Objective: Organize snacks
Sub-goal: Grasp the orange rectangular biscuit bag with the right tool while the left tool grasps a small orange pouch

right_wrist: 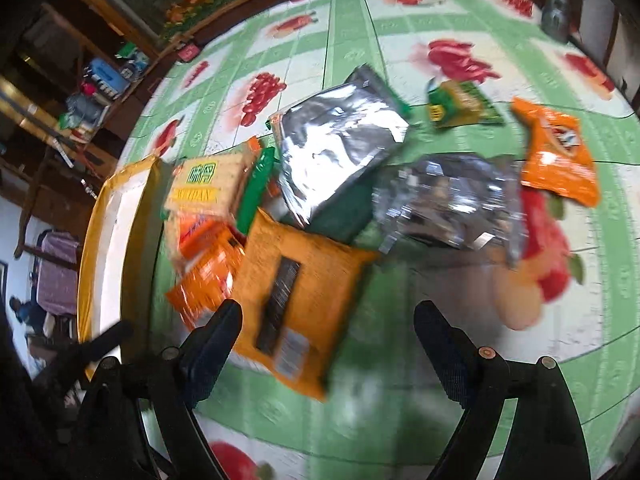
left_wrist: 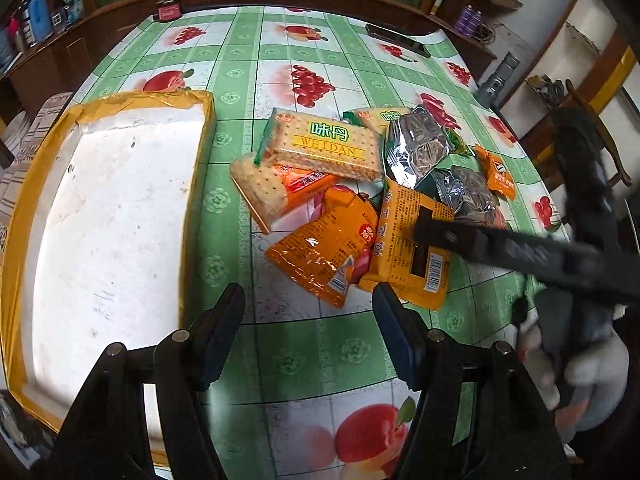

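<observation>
A pile of snack packets lies on the fruit-print tablecloth (left_wrist: 304, 344): a Weidan cracker pack (left_wrist: 324, 146), a second cracker pack (left_wrist: 260, 192), an orange pouch (left_wrist: 320, 256), a yellow-orange packet (left_wrist: 408, 256) (right_wrist: 296, 292), silver-green bags (left_wrist: 420, 148) (right_wrist: 340, 140) and a small orange pouch (left_wrist: 496, 172) (right_wrist: 560, 152). My left gripper (left_wrist: 310, 304) is open and empty just in front of the pile. My right gripper (right_wrist: 328, 316) is open above the yellow-orange packet; in the left wrist view its finger (left_wrist: 440, 234) lies over that packet.
A white foam tray with yellow taped edges (left_wrist: 200, 160) (right_wrist: 104, 216) lies left of the pile. A dark phone (left_wrist: 396, 40), a red-labelled jar (left_wrist: 169, 8) and a grey flashlight (left_wrist: 496, 80) sit near the far edge. Wooden shelves and chairs surround the table.
</observation>
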